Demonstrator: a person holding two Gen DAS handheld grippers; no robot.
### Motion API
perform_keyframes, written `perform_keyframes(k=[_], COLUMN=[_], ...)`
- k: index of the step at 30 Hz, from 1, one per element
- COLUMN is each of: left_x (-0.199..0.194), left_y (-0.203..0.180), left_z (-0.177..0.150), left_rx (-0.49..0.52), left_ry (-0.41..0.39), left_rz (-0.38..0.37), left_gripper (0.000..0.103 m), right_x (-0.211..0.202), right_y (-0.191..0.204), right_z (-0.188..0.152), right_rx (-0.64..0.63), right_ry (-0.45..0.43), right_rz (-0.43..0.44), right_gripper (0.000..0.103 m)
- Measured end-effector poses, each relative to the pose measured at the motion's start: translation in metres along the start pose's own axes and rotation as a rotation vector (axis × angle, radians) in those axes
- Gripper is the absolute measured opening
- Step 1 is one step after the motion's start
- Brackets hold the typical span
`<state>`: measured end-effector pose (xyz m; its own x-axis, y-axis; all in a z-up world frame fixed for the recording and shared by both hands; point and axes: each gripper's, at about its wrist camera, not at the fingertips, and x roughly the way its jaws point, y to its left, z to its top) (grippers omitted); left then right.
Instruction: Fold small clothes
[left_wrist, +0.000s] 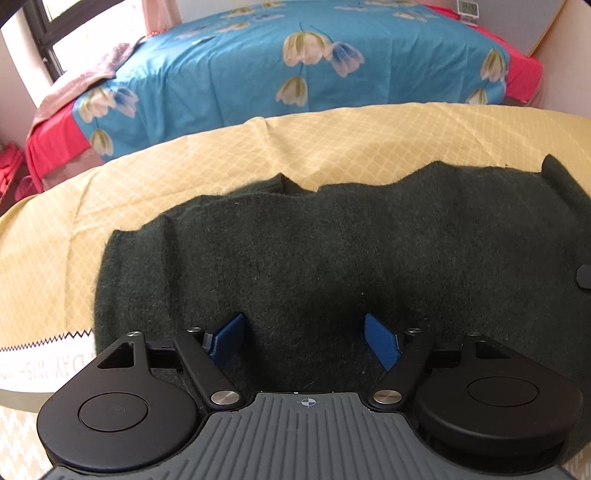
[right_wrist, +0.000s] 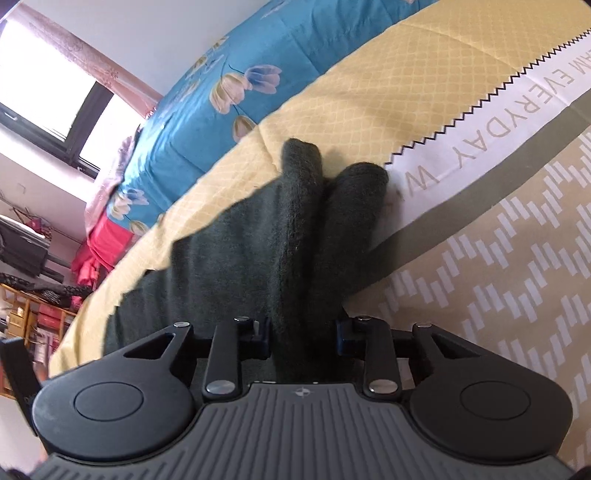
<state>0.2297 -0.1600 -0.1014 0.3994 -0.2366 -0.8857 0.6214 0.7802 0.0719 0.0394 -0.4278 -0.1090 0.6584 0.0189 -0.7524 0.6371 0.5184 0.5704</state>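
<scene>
The left gripper (left_wrist: 304, 338) hangs wide open over the dark green sweater (left_wrist: 332, 251) on the yellow bedcover (left_wrist: 221, 155). The right gripper (right_wrist: 303, 338) pinches a raised fold of it near the bedcover's printed edge

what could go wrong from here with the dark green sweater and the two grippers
1. The right gripper has a thick bunched ridge of the dark green sweater between its fingers; it may grab several layers and drag the whole garment instead of one edge.
2. The left gripper stands open over the flat middle of the knit, not an edge, so closing there may pinch a tuft or also catch the yellow sheet beneath.
</scene>
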Motion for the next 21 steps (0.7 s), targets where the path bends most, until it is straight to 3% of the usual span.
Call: perform_keyframes(k=[4, 6, 9, 14, 18, 21], left_x=[0.0, -0.01, -0.05, -0.104, -0.121, -0.121], left_y=[0.001, 0.01, 0.043, 0.113, 0.16, 0.185], left_z=[0.003, 0.007, 0.005, -0.021, -0.053, -0.075], left_rx=[0.005, -0.02, -0.12, -0.28, -0.396, -0.48], left_ry=[0.018, 0.052, -0.021, -0.13, -0.127, -0.081], left_rz=[-0.011, -0.052, -0.142, -0.062, 0.034, 0.074], left_gripper=[0.103, 0.103, 0.103, 0.103, 0.103, 0.103], right_x=[-0.012, -0.017, -0.019, 0.004, 0.043, 0.078], right_y=[0.025, 0.048, 0.089, 0.167, 0.23, 0.266], right_z=[0.002, 0.001, -0.002, -0.026, -0.067, -0.107], right_rx=[0.033, 0.013, -0.035, -0.158, -0.358, -0.54], right_ry=[-0.01, -0.016, -0.017, -0.015, 0.01, 0.034], right_rz=[0.083, 0.113, 0.148, 0.149, 0.095, 0.037], right_gripper=[0.031, 0.03, 0.03, 0.029, 0.028, 0.028])
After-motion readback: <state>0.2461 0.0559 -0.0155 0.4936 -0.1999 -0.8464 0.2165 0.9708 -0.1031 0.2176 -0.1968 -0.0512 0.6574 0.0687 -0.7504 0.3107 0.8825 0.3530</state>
